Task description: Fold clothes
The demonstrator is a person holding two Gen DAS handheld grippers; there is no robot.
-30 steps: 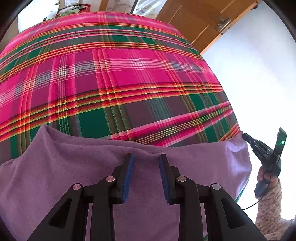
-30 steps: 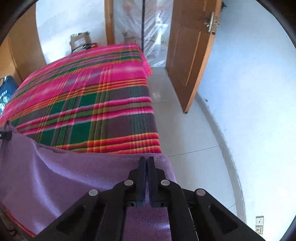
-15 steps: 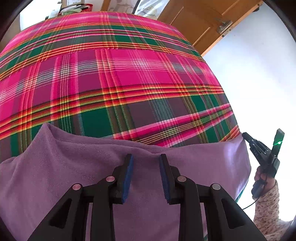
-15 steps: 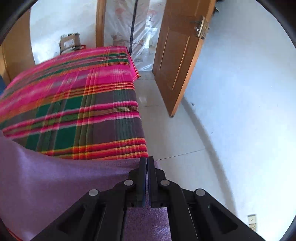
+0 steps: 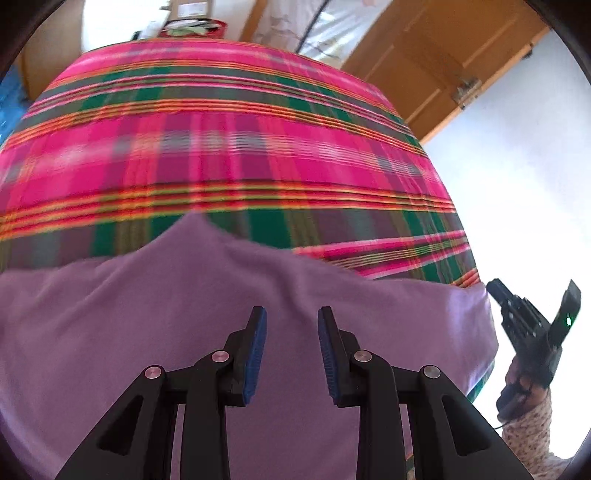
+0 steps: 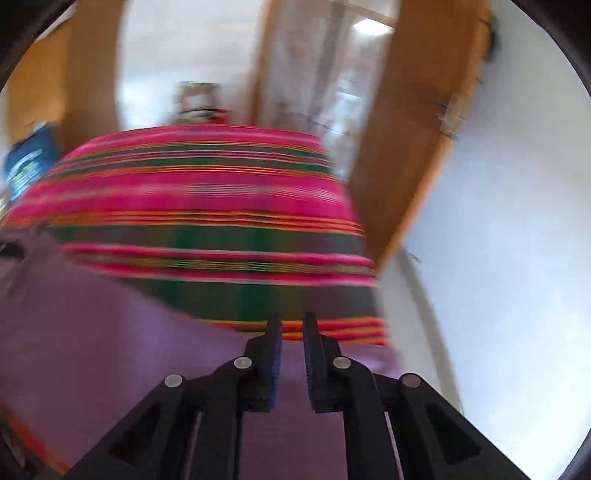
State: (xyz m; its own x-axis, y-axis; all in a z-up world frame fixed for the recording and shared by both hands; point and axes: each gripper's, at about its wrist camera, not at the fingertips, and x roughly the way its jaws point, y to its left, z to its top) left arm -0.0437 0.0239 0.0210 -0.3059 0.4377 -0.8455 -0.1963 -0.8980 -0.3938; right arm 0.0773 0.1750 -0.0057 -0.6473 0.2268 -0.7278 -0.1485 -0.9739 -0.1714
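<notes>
A purple cloth (image 5: 184, 314) lies spread over the near end of a bed with a pink, green and orange plaid cover (image 5: 258, 147). My left gripper (image 5: 291, 312) hovers over the cloth's middle, open, with nothing between its blue pads. At the cloth's right corner, off the bed's side, a hand holds my right gripper (image 5: 496, 290). In the blurred right wrist view the right gripper (image 6: 292, 317) has its jaws opening, with a narrow gap. The purple cloth (image 6: 110, 332) lies under it, not pinched.
The bed's right edge (image 6: 369, 273) drops to a pale floor (image 6: 498, 258). A wooden door (image 5: 443, 55) stands open beyond the bed's far right corner. Boxes and clutter (image 5: 192, 26) sit past the bed's far end. A patterned sleeve (image 5: 528, 432) shows at the lower right.
The right gripper's jaws, shut on the cloth's corner before, have parted, and its view swung left over the bed. The left gripper moved forward; the cloth's far edge now reaches higher on the plaid.
</notes>
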